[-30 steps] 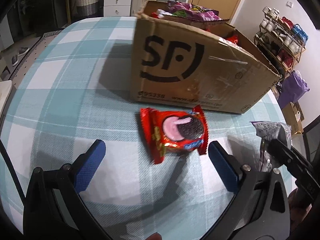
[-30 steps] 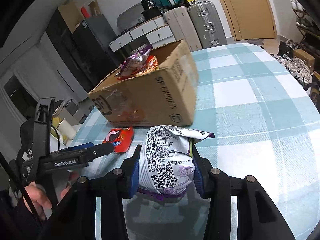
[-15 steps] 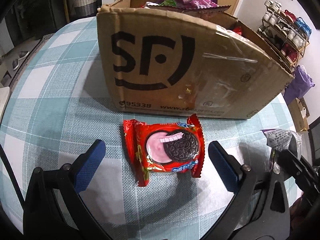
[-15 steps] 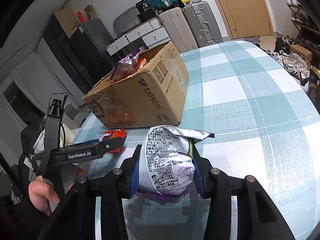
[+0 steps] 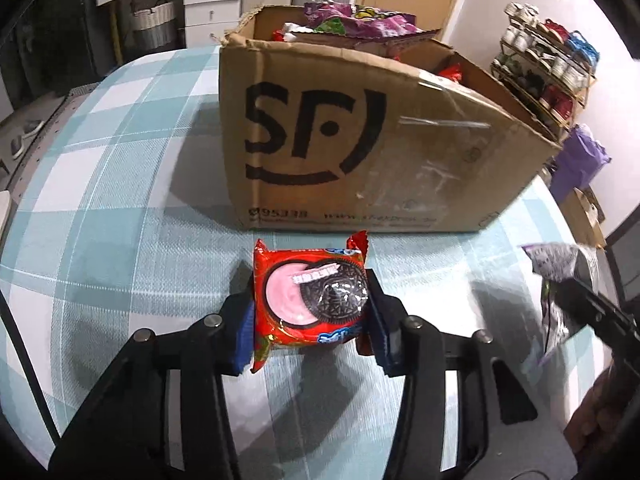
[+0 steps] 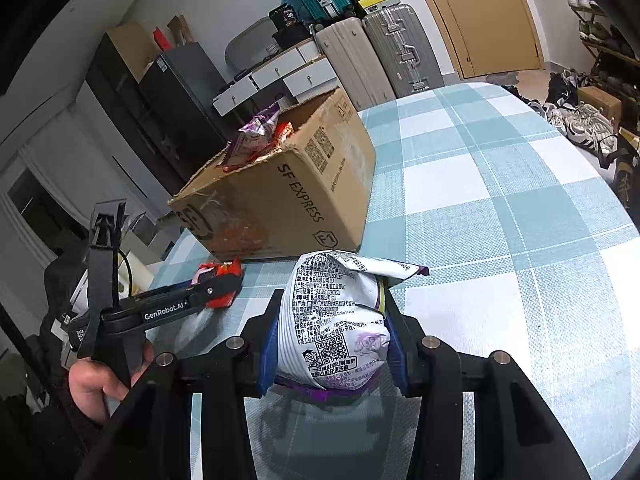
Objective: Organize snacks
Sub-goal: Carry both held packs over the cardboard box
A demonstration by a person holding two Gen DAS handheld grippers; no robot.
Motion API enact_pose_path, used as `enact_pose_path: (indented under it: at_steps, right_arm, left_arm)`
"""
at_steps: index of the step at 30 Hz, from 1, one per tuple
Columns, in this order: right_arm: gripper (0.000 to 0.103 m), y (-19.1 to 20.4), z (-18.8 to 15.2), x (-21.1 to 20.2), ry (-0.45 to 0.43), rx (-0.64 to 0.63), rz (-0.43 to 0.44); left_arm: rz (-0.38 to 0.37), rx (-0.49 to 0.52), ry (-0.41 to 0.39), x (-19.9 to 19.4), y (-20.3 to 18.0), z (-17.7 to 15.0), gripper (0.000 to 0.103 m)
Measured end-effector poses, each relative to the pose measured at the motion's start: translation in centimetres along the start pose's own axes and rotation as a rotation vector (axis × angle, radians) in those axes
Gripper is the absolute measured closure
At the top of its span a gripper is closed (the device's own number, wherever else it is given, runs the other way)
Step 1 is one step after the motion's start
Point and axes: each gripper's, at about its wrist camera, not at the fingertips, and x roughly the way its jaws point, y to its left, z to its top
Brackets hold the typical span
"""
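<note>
Left tool: jaws wide apart half a second ago, now clamped on the red cookie packet, low over the counter before the cardboard box. Right tool keeps gripping the white-purple snack bag. Both snacks appear ready for boxing.

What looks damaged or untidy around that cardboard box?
The cardboard box is worn: its top edge is ragged and torn near the corner, and tape peels off its front. A purple snack bag pokes above the rim instead of lying inside.
</note>
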Motion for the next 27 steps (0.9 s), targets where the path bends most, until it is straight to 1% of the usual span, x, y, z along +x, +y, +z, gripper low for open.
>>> enact_pose_path:
  at_steps: [6,8,11,13,17,22,27]
  right_arm:
    - [0.058,1.3,0.0,-1.3,-0.019,-0.019,0.001]
    - [0.058,2.0,0.0,-1.7,-0.023,-0.028,0.005]
    - [0.058,2.7,-0.1,-2.3,-0.031,-0.041,0.007]
    - [0.058,3.1,-0.2,-2.7,-0.035,-0.045,0.008]
    - [0.058,4.0,-0.2,-3.6,-0.042,-0.061,0.011]
    - [0.058,5.3,0.4,-4.3,-0.048,-0.084,0.028]
    - [0.058,6.6,2.1,-5.1,-0.065,-0.106,0.052]
  left_arm:
    - [-0.026,0.024,-0.015,-2.0,-0.2,-0.4,0.060]
    - [-0.033,0.026,-0.020,-2.8,-0.6,-1.0,0.060]
    - [-0.050,0.029,-0.025,-3.9,-0.3,-0.9,0.060]
    - [-0.056,0.033,-0.027,-4.5,-0.9,-2.7,0.060]
    - [-0.071,0.034,-0.034,-5.8,-0.9,-3.6,0.060]
    - [-0.099,0.033,-0.064,-8.3,-0.6,-3.1,0.060]
    - [-0.127,0.057,-0.094,-11.0,-0.7,-1.0,0.060]
